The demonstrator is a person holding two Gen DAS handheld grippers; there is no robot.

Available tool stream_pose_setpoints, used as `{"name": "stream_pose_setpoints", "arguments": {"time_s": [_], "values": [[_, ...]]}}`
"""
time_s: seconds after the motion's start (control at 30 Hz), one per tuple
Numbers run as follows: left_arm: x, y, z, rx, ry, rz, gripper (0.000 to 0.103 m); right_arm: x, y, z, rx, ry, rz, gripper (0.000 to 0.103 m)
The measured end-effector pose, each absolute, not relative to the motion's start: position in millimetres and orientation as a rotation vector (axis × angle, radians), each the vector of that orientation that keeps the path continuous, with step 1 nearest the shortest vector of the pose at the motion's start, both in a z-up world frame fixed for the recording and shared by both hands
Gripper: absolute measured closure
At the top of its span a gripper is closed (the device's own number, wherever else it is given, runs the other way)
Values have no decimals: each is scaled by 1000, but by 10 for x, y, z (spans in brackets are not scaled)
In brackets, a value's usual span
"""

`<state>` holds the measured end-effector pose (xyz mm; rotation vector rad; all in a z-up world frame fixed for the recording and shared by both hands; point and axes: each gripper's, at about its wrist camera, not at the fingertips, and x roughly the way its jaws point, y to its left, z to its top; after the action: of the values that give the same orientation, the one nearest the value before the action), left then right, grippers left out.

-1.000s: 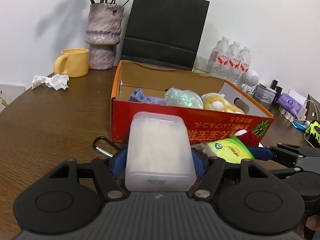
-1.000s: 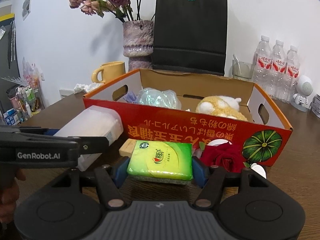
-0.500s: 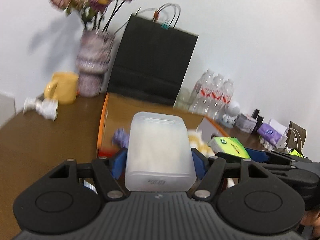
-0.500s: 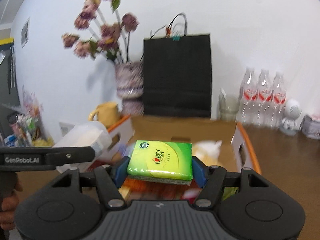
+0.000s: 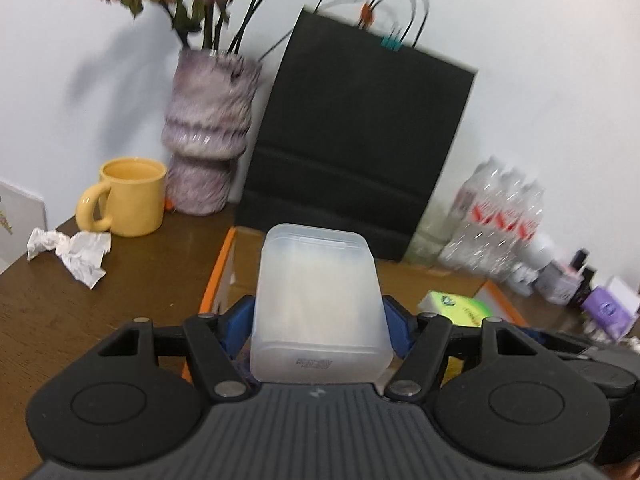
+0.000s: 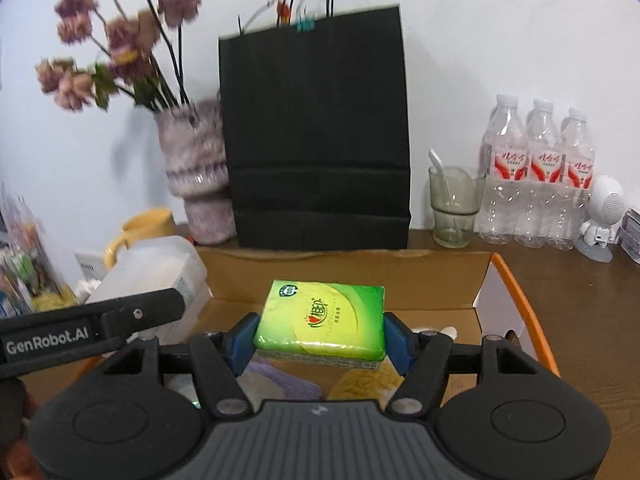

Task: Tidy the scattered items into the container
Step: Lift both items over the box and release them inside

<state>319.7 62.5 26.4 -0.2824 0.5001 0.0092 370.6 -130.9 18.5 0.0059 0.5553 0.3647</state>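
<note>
Your left tool [image 5: 320,320] clamps a frosted translucent plastic box [image 5: 318,308] between its blue pads, above the orange-rimmed cardboard box [image 5: 218,276]. At the desk's [image 5: 120,280] far edge stand a yellow ceramic mug [image 5: 128,196], a mottled purple vase [image 5: 208,136] and a black paper bag [image 5: 360,132]. Crumpled white paper [image 5: 72,252] lies near the mug.
</note>
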Motion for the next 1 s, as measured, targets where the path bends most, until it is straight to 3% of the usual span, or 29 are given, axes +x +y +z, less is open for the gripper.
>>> {"name": "stream_pose_setpoints", "arguments": {"time_s": [0.27,0.33,0.37,0.4,0.43,1.0], "values": [[3299,670,148,-292,549,13,34,3796,-1276,135,-33,571,350,38],[3287,686,159,-308,546,23,28,3794,-1283,141,-36,573,339,35],[3277,687,183,-309,541,34,13,3801,-1283,143,-43,580,330,23],[3263,688,213,-306,535,49,0,3814,-1284,144,-58,596,312,2],[3236,684,249,-300,519,61,0,3815,-1290,147,-68,604,302,0],[3217,644,322,-273,539,66,0,3798,-1355,186,-60,622,282,0]]}}
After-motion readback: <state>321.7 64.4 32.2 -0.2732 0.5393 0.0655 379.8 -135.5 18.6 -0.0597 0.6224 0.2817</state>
